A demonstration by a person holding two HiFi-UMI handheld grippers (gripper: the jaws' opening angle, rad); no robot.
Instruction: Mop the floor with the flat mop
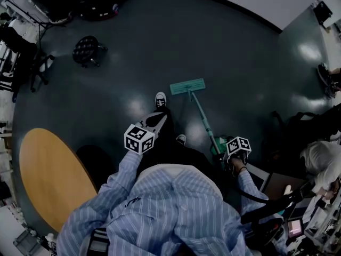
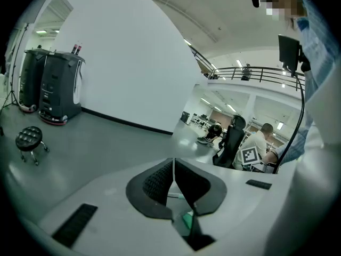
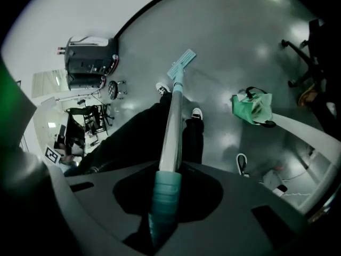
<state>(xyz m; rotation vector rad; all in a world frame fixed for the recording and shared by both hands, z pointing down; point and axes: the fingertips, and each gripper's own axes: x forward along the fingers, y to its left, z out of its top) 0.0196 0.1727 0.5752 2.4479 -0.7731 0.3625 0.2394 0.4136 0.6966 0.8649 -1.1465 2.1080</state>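
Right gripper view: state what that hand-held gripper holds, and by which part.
The right hand-held gripper is shut on the flat mop, clamping the teal grip at the upper end of its handle.

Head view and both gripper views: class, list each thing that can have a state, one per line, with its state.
flat mop: head flat on the floor, handle tilted, gripped at its green end.
right gripper: shut on the flat mop's handle.
left gripper: shut, nothing between its jaws.
stool: upright on the floor.
green bag: lying on the floor.
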